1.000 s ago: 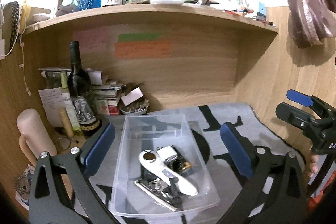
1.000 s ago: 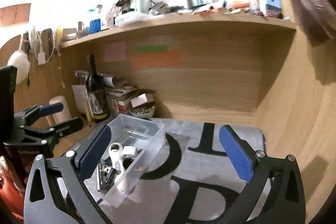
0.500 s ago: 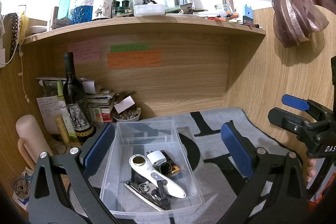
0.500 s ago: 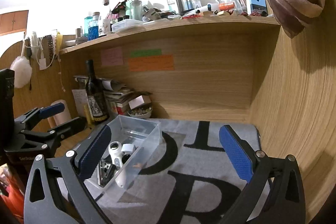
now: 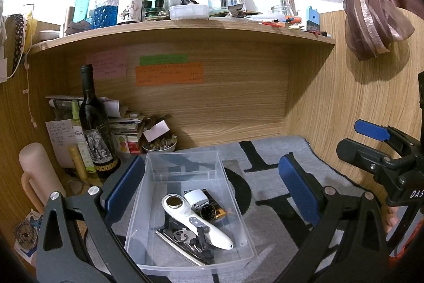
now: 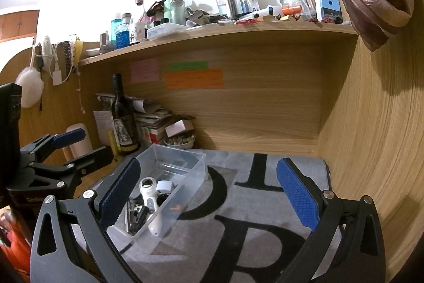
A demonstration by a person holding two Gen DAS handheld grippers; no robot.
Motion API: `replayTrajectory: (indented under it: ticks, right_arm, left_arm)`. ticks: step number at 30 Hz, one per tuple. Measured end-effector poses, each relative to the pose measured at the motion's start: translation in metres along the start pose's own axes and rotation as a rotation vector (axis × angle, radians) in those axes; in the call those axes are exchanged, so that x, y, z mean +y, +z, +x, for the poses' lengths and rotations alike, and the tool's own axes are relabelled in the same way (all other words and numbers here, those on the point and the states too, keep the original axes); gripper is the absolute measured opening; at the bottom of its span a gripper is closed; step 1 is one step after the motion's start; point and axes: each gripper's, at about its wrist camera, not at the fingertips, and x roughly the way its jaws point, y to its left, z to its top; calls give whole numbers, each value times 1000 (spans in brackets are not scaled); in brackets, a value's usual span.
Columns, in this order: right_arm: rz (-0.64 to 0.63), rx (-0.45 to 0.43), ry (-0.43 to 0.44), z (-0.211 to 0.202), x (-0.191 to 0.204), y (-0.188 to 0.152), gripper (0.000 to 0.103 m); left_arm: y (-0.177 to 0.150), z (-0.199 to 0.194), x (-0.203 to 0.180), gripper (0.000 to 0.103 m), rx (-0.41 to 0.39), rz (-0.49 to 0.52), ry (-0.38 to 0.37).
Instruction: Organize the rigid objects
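Observation:
A clear plastic bin sits on a grey mat with black letters. Inside lie a white handheld device, a small white block, a round dark watch-like piece and metal keys. My left gripper hangs open above the bin, empty. My right gripper is open and empty over the mat, to the right of the bin. Each gripper shows in the other's view, the right one and the left one.
A dark wine bottle, stacked papers and boxes, a small bowl and a beige flask crowd the back left corner. Wooden walls close the back and right. A cluttered shelf runs overhead. A curtain hangs right.
Both grippers have pulled back and tilted up, so the bin sits lower and smaller in the views and more of the top shelf shows. Both stay open and empty.

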Motion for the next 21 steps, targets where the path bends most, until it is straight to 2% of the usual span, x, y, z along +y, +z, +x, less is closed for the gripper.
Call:
replayTrajectory:
  ticks: [21]
  right_arm:
    - [-4,-1,4,0,0,0,103]
  left_arm:
    - [0,0,2,103,3,-4,-2]
